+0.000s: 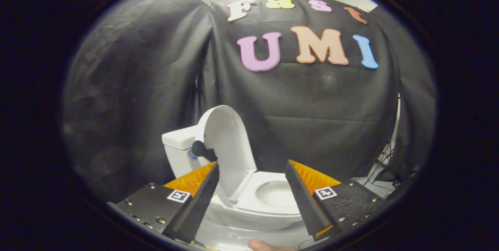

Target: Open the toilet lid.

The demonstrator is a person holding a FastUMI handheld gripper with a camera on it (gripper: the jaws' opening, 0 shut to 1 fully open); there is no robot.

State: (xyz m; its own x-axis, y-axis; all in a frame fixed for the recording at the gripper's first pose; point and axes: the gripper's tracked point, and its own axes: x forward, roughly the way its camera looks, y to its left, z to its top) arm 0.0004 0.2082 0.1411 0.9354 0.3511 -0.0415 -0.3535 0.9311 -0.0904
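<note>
Holding the gripper (251,169) level and short of the toilet (249,204), you have its jaws spread wide with nothing between them. Beyond them the toilet lid (228,142) stands upright against the tank (179,142), the seat (273,196) down over the bowl. Your fingertip (261,245) is cut off below the toilet, and its base is hidden.

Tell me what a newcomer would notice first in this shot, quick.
The white toilet beyond the fingers, its lid already standing up against the tank. The seat is down, the bowl showing between the two fingers. The gripper is open, holding nothing, apart from the lid.
</note>
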